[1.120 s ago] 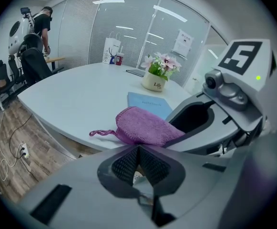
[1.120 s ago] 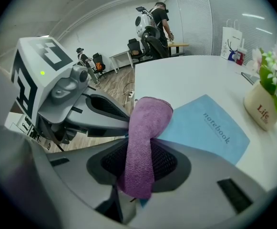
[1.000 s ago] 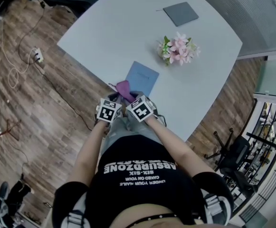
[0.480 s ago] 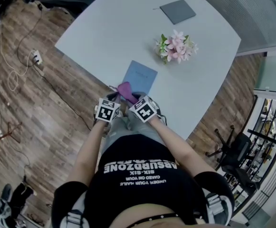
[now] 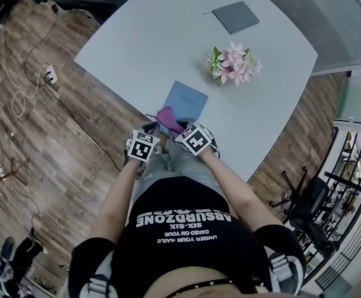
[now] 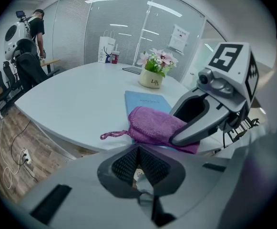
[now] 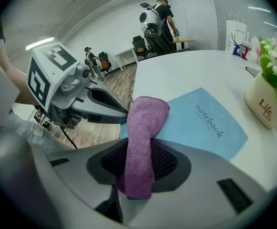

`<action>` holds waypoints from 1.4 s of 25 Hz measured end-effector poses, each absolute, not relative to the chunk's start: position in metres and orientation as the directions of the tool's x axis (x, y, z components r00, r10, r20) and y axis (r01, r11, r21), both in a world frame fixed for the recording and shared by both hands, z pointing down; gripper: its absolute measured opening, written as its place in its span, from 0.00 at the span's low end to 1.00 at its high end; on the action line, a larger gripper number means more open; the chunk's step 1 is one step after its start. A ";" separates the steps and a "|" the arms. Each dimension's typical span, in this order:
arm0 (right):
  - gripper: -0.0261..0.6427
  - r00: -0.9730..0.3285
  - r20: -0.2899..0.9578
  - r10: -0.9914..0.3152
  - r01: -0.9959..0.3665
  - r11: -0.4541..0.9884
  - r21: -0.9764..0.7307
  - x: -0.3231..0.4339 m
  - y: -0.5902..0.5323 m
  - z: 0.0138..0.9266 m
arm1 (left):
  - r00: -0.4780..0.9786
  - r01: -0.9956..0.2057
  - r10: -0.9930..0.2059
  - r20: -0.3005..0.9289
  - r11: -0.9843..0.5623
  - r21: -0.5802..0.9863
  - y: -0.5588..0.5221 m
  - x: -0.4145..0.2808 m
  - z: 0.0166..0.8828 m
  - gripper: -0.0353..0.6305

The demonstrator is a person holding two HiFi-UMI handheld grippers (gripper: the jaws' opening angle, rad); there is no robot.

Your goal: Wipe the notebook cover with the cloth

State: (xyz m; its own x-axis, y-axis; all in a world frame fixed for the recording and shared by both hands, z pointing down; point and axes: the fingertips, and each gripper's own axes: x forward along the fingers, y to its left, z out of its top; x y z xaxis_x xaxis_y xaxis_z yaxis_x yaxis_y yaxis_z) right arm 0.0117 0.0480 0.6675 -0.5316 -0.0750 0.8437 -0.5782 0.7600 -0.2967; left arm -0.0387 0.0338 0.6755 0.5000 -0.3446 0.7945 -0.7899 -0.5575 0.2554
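Notebook (image 7: 202, 125) near edge beneath cloth (image 7: 147, 116) in right gripper (image 7: 138, 162)

The blue notebook (image 7: 202, 123) is showing "notebook" across its cover, the white flower pot (image 7: 264, 101) is carrying "Life", and the person's black shirt (image 5: 180, 228) is displaying "ABSURDZONE" and "SIX-SIX", upside down in the head view.

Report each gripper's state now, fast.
Left gripper: closed, holding nothing.
Right gripper: closed on the purple cloth, whose far end rests on the blue notebook.
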 end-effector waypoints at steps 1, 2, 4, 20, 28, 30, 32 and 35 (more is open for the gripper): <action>0.24 -0.532 0.843 -0.076 -0.580 0.758 -0.298 0.013 0.045 0.668 | 0.500 -0.789 -0.345 0.795 -0.559 0.253 0.034 -0.038 0.676 0.08; 0.24 -0.536 0.841 -0.073 -0.579 0.757 -0.303 0.014 0.043 0.668 | 0.499 -0.789 -0.345 0.795 -0.560 0.253 0.033 -0.038 0.677 0.08; 0.24 -0.546 0.836 -0.053 -0.568 0.757 -0.323 0.014 0.041 0.667 | 0.500 -0.788 -0.344 0.794 -0.561 0.253 0.033 -0.038 0.677 0.08; 0.24 -0.550 0.834 -0.040 -0.555 0.764 -0.329 0.024 0.016 0.663 | 0.513 -0.784 -0.333 0.792 -0.558 0.273 0.033 -0.039 0.675 0.08; 0.24 -0.536 0.841 -0.075 -0.583 0.754 -0.304 0.033 -0.003 0.665 | 0.516 -0.784 -0.330 0.791 -0.553 0.281 0.033 -0.040 0.675 0.08; 0.25 -0.526 0.844 -0.104 -0.601 0.747 -0.282 0.038 -0.013 0.665 | 0.516 -0.783 -0.328 0.792 -0.556 0.280 0.033 -0.040 0.675 0.08; 0.25 -0.509 0.850 -0.136 -0.626 0.737 -0.257 0.045 -0.026 0.664 | 0.517 -0.783 -0.326 0.792 -0.554 0.282 0.033 -0.040 0.674 0.08; 0.25 -0.487 0.856 -0.173 -0.657 0.718 -0.229 0.058 -0.045 0.662 | 0.516 -0.783 -0.323 0.793 -0.554 0.284 0.033 -0.040 0.675 0.08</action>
State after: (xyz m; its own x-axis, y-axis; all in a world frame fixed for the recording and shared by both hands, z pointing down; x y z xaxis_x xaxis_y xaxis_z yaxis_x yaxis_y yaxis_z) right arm 0.0576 -0.0449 0.6622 -0.4873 -0.1726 0.8560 -0.6568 0.7185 -0.2290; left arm -0.0404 0.0331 0.6747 0.5162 -0.3231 0.7932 -0.7826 -0.5542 0.2835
